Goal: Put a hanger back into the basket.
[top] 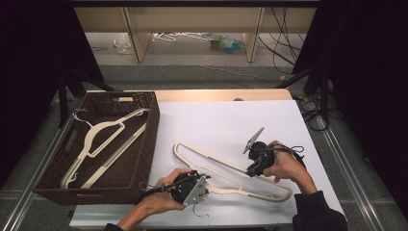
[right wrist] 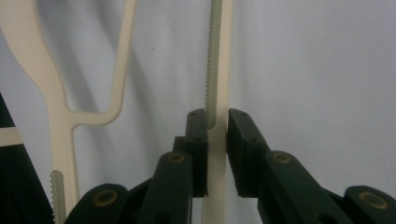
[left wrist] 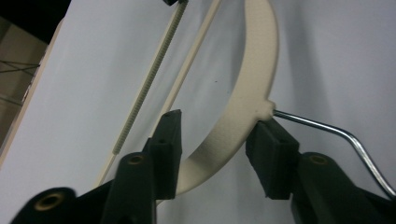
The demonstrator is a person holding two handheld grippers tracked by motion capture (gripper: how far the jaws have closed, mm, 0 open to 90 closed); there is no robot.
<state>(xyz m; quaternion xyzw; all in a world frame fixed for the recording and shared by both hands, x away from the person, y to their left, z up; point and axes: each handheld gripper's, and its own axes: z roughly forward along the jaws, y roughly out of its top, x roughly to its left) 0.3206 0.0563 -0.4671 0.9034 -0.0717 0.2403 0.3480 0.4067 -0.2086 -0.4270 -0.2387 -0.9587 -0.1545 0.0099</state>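
A cream plastic hanger [top: 231, 168] lies on the white table [top: 231, 120] at the front. My left gripper [top: 208, 185] is at the hanger's neck. In the left gripper view its jaws [left wrist: 217, 140] straddle the curved neck [left wrist: 252, 88] just below the metal hook [left wrist: 327, 126]. The right pad touches the neck and a gap shows beside the left pad, so this gripper is open. My right gripper [top: 251, 171] is shut on the hanger's straight notched bar [right wrist: 217, 70], which runs up between its two pads [right wrist: 217, 126].
A dark woven basket [top: 150, 139] stands at the table's left and holds another cream hanger [top: 103, 139]. Wooden table legs, cables and clutter sit on the floor beyond the far edge. Metal rails run along both sides of the table.
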